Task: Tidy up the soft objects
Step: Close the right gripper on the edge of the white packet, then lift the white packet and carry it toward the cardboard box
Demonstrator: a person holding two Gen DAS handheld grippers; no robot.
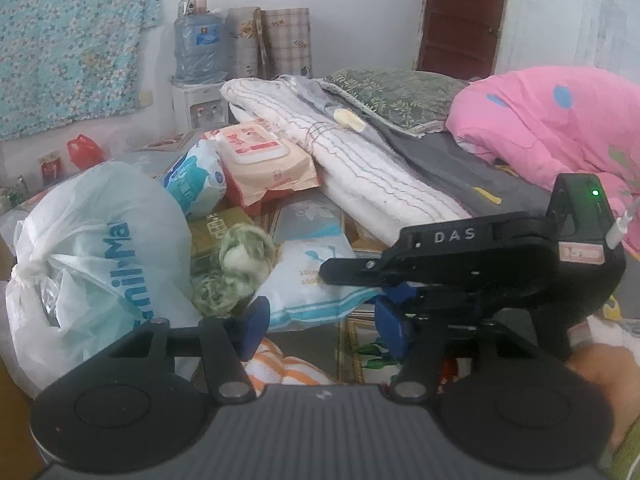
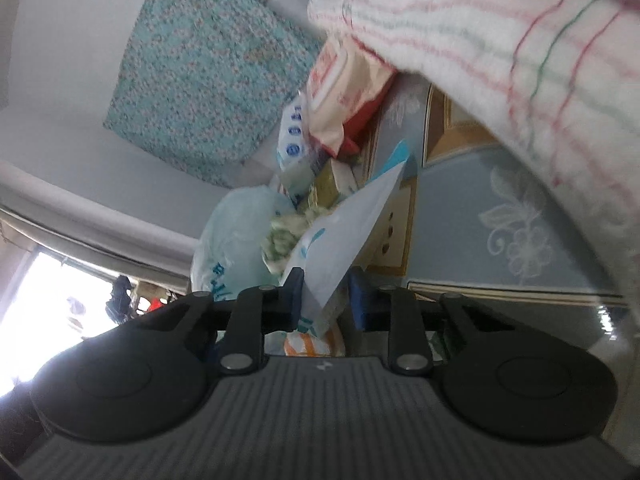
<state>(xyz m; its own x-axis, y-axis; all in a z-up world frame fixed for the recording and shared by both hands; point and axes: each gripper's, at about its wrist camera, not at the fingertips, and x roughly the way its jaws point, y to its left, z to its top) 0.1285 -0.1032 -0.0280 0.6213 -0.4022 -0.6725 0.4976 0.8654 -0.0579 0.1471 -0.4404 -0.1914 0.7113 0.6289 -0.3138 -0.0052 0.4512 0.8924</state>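
Two grippers work amid a heap of soft packs beside a striped blanket (image 1: 352, 152).
Left of the blanket lie a wipes pack (image 1: 264, 160), a plastic bag (image 1: 92, 248) and a green rag (image 1: 240, 264). The right gripper (image 2: 323, 300) has its fingers pinching the white-and-blue pouch (image 2: 340, 236); the left gripper (image 1: 320, 324) has its fingers spread around nothing, just below that pouch.

The left tool (image 1: 320, 326) points downward, jaws parted and empty. At its 3 o'clock, the right tool (image 2: 326, 300) lies rolled sideways, clamped.
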